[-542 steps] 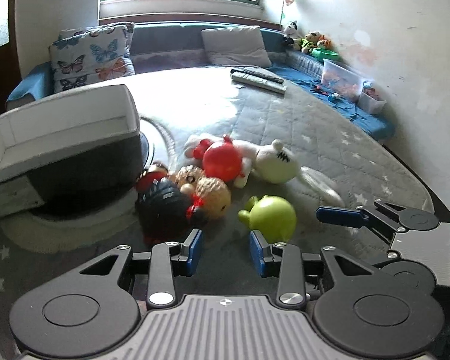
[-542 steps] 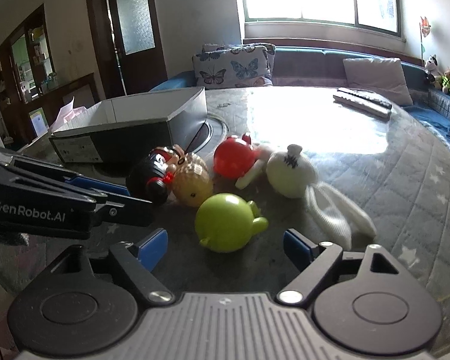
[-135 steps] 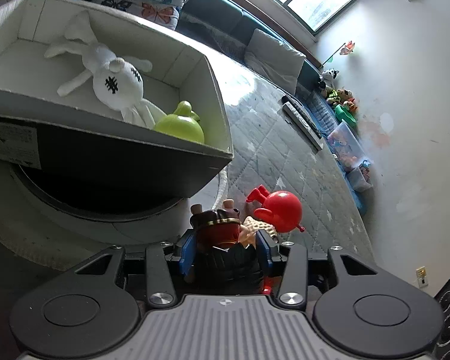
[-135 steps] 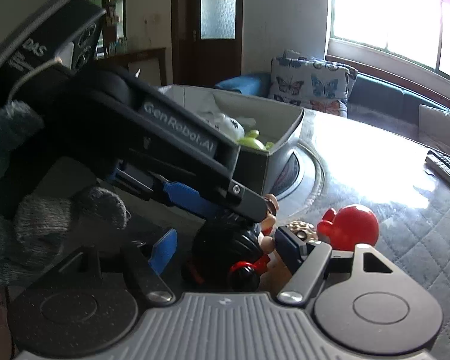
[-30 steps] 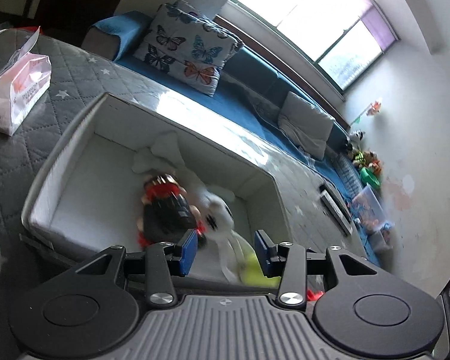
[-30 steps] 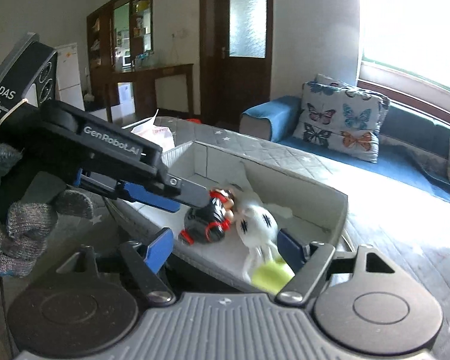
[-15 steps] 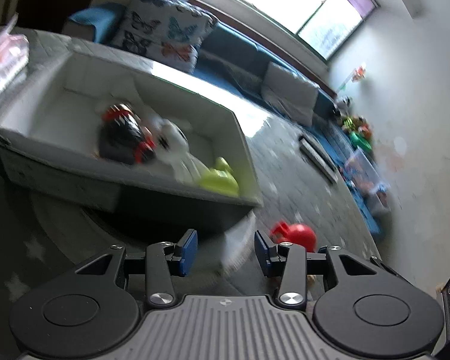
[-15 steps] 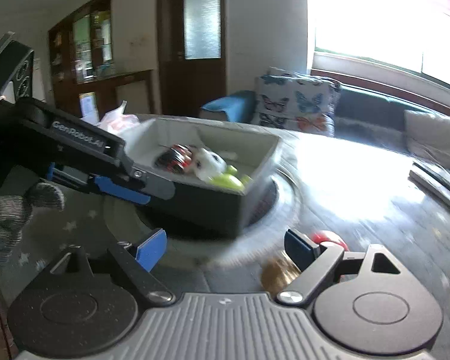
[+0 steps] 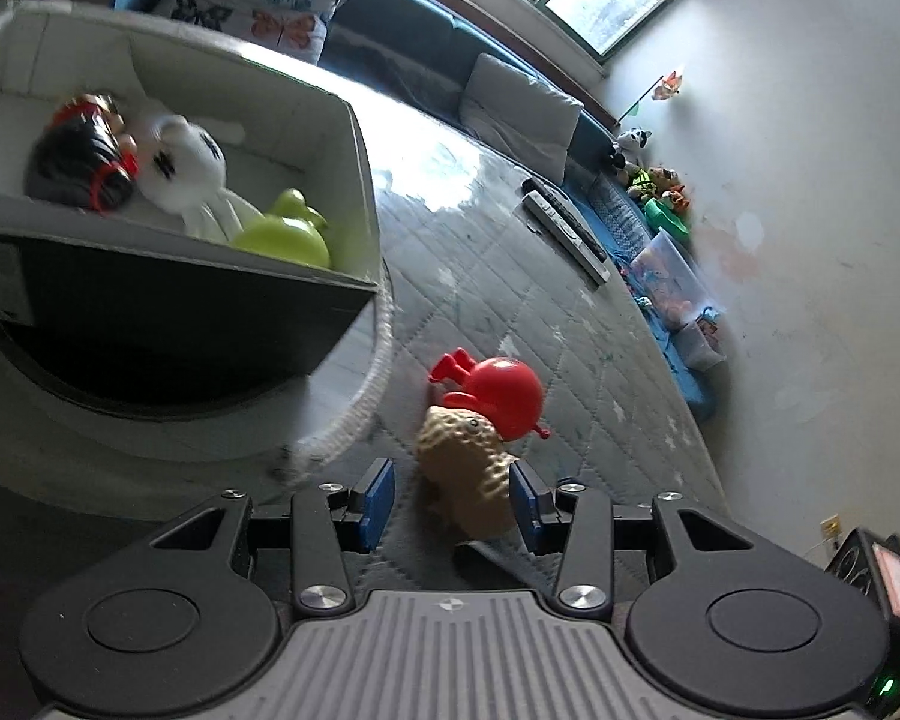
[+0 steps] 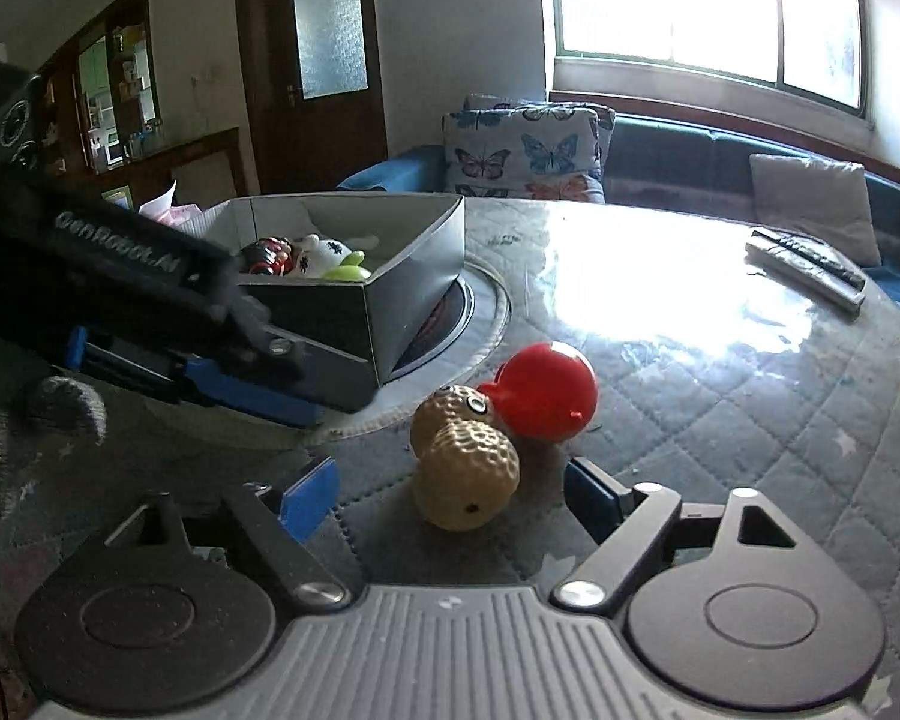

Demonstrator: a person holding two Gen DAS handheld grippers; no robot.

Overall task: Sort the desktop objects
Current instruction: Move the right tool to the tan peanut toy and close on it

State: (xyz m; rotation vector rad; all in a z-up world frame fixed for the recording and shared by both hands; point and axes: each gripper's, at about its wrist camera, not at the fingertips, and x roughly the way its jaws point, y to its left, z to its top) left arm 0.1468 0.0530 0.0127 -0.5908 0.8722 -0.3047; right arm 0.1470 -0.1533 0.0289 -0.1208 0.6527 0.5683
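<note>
The tan peanut-shaped toy (image 9: 471, 468) lies on the quilted grey table cover (image 9: 510, 276), its surface dimpled all over, with a small eye showing on the upper lobe, and it leans against a smooth, glossy red round toy (image 9: 501, 387) just behind it. The left gripper (image 9: 452, 501) is held low and level over the table with its blue-padded jaws wide apart on either side of the peanut; the right-hand pad sits right against the toy's flank, though I cannot tell whether it actually touches, and the left-hand pad stands clear of it. The right gripper (image 10: 450, 495) comes in from the other side, also low, jaws spread wide and gripping nothing, the peanut toy (image 10: 465, 462) lying between and a little ahead of its pads. A grey knit-gloved hand (image 10: 36, 420) carries the left gripper's black body across the right wrist view. Beyond the toys, a grey cardboard box (image 9: 354, 138) with a white inside sits on a round raised ring in the table, and in it lie a dark figure with red trim (image 9: 81, 159), a white plush rabbit (image 9: 183, 162) and a lime-green rounded toy (image 9: 285, 237). Two remote controls (image 9: 564, 228) rest farther off on the table, well apart from everything else.
</note>
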